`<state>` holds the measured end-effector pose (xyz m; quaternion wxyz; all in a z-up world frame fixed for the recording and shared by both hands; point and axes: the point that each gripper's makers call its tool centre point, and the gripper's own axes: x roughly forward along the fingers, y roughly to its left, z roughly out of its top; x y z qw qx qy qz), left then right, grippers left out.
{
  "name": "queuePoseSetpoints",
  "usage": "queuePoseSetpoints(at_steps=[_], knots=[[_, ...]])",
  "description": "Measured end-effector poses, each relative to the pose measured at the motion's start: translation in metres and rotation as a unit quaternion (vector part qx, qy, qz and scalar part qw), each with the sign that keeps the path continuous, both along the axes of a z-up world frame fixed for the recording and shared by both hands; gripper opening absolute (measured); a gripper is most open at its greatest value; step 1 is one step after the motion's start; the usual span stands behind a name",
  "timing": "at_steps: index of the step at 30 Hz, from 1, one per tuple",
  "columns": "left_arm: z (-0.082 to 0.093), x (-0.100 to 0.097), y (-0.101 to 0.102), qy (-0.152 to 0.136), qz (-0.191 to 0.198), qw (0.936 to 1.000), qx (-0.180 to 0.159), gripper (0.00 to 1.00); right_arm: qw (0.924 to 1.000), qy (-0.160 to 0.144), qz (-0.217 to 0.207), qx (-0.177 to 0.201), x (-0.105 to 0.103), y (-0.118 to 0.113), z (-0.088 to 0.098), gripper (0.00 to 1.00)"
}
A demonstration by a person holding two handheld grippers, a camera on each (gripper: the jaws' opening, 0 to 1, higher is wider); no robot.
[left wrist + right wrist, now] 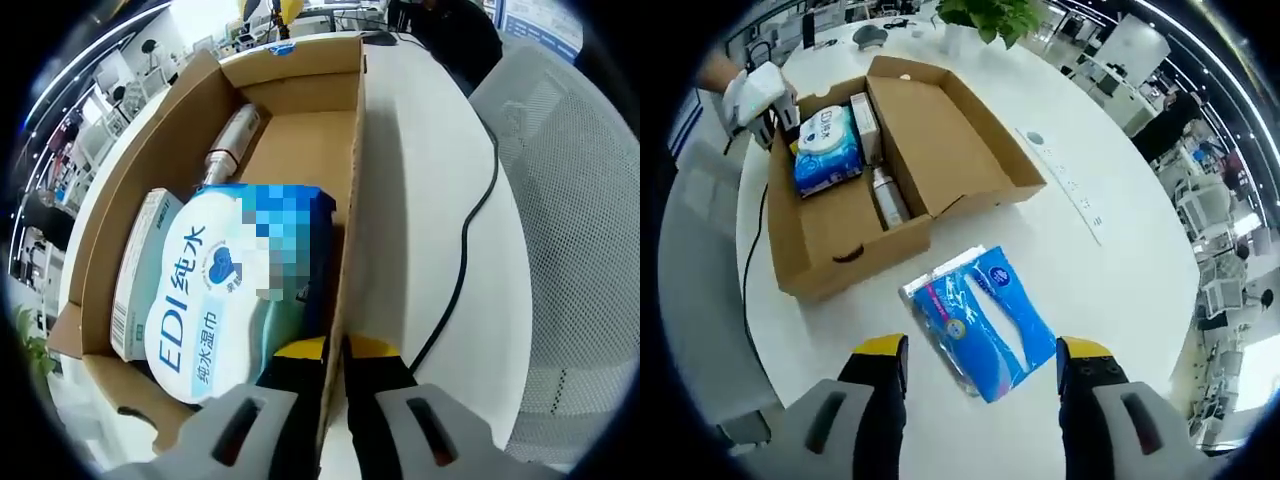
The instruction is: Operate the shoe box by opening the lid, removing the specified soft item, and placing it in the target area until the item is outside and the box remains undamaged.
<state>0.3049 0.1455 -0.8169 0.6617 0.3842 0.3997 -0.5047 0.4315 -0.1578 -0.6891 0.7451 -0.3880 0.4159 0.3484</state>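
Note:
The open cardboard shoe box [300, 150] holds a blue-and-white wet-wipe pack [215, 290], a slim white carton [140, 270] and a small bottle [232, 140]. My left gripper [336, 352] is shut on the box's side wall, one yellow-tipped jaw inside and one outside. In the right gripper view the box [815, 250] stands with its lid [950, 140] folded back, and the left gripper [765, 110] grips its far end. A blue soft tissue pack [985, 315] lies on the white table [1120, 280] in front of the box. My right gripper [982, 346] hangs open just over it.
A black cable [470, 230] runs over the table beside the box. A grey mesh chair [580, 220] stands at the table's edge. A white power strip [1065, 180] and a potted plant [990, 15] are beyond the box.

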Motion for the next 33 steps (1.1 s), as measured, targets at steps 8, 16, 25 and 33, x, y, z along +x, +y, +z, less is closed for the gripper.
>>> queuePoseSetpoints(at_steps=[8, 16, 25, 33], knots=[[0.000, 0.000, 0.001, 0.000, 0.000, 1.0000, 0.000, 0.04, 0.9993, -0.035, -0.005, 0.010, -0.003, 0.001, 0.012, 0.57], [0.001, 0.001, 0.002, 0.003, 0.005, 1.0000, 0.000, 0.04, 0.9961, -0.084, -0.009, 0.028, -0.007, 0.005, 0.027, 0.54], [0.001, 0.000, 0.002, 0.001, 0.002, 1.0000, 0.001, 0.04, 0.9894, -0.129, -0.022, 0.063, -0.027, 0.025, 0.041, 0.49], [0.002, 0.001, 0.002, 0.000, 0.002, 1.0000, 0.001, 0.04, 0.9799, -0.165, -0.042, 0.104, -0.041, 0.045, 0.053, 0.54]])
